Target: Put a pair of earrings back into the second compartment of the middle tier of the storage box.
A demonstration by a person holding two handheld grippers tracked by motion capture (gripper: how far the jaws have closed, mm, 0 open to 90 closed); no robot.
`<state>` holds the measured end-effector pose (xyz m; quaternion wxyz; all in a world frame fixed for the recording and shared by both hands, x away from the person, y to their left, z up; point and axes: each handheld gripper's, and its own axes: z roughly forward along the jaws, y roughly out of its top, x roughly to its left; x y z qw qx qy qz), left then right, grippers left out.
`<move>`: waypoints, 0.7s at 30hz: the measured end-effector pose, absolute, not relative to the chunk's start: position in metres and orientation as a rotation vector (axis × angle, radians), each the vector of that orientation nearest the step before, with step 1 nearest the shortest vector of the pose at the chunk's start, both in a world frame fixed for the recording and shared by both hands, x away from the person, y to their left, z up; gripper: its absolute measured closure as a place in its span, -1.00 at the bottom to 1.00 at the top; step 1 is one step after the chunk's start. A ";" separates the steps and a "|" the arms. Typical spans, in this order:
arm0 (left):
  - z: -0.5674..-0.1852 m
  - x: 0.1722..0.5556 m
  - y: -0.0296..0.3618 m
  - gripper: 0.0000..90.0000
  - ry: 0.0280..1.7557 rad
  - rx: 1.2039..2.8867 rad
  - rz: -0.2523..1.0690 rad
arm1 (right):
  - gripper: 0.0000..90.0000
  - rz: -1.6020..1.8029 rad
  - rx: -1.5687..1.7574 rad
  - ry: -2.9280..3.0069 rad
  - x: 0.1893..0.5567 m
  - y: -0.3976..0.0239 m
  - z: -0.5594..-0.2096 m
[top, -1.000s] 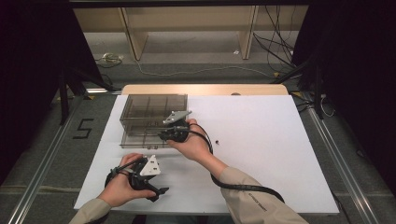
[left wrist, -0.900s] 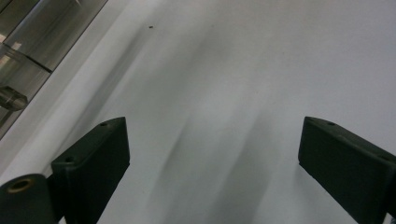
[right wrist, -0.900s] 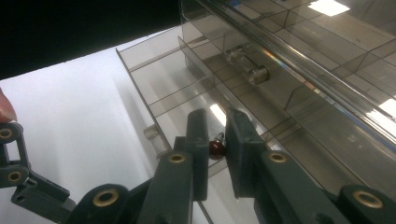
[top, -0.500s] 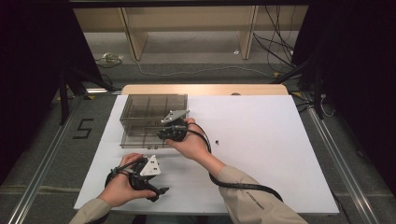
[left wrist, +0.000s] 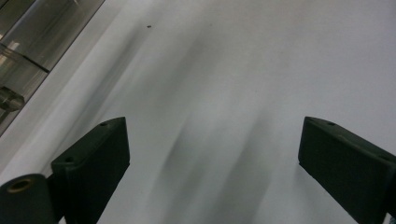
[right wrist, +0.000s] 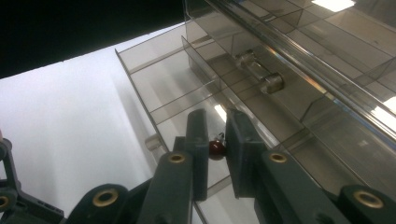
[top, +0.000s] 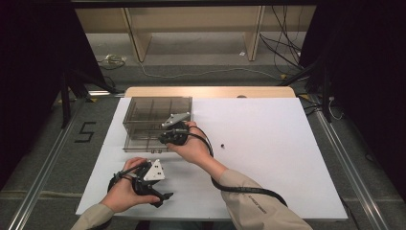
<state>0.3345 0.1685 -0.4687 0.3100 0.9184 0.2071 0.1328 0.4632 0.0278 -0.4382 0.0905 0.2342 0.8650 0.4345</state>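
Observation:
A smoky clear drawer box (top: 152, 109) stands at the table's back left, with its lower drawer (top: 139, 142) pulled out toward me. My right gripper (top: 163, 138) reaches over that drawer. In the right gripper view its jaws (right wrist: 216, 128) are shut on a small dark red bead (right wrist: 216, 149), which hangs above a compartment of the open drawer (right wrist: 163, 88). My left gripper (top: 161, 190) rests near the table's front left. Its jaws (left wrist: 212, 140) stand wide open over bare white table, with nothing between them.
A tiny dark object (top: 222, 145) lies on the white table top (top: 268, 143) just right of my right hand. A closed upper drawer with a clear knob (right wrist: 261, 77) sits above the open one. The box's edge (left wrist: 28, 42) is left of my left gripper.

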 end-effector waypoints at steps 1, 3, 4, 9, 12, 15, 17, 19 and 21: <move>-0.469 0.335 0.169 -0.81 0.547 2.426 0.350 | 0.78 1.290 0.694 2.571 0.463 0.028 -0.438; -0.469 0.334 0.169 -0.81 0.549 2.425 0.348 | 0.78 1.290 0.692 2.571 0.464 0.029 -0.439; -0.469 0.334 0.168 -0.81 0.549 2.424 0.348 | 0.78 1.285 0.693 2.573 0.464 0.030 -0.439; -0.468 0.335 0.168 -0.81 0.543 2.426 0.351 | 0.78 1.285 0.692 2.578 0.464 0.032 -0.440; -0.468 0.335 0.168 -0.81 0.543 2.426 0.350 | 0.78 1.284 0.691 2.582 0.464 0.034 -0.439; -0.468 0.334 0.168 -0.81 0.545 2.425 0.351 | 0.77 1.280 0.690 2.584 0.464 0.036 -0.439; -0.468 0.334 0.168 -0.81 0.546 2.424 0.349 | 0.77 1.279 0.688 2.587 0.464 0.037 -0.440; -0.468 0.334 0.168 -0.81 0.545 2.424 0.350 | 0.77 1.277 0.686 2.590 0.464 0.039 -0.440; -0.468 0.334 0.168 -0.81 0.545 2.423 0.350 | 0.77 1.276 0.683 2.594 0.465 0.040 -0.441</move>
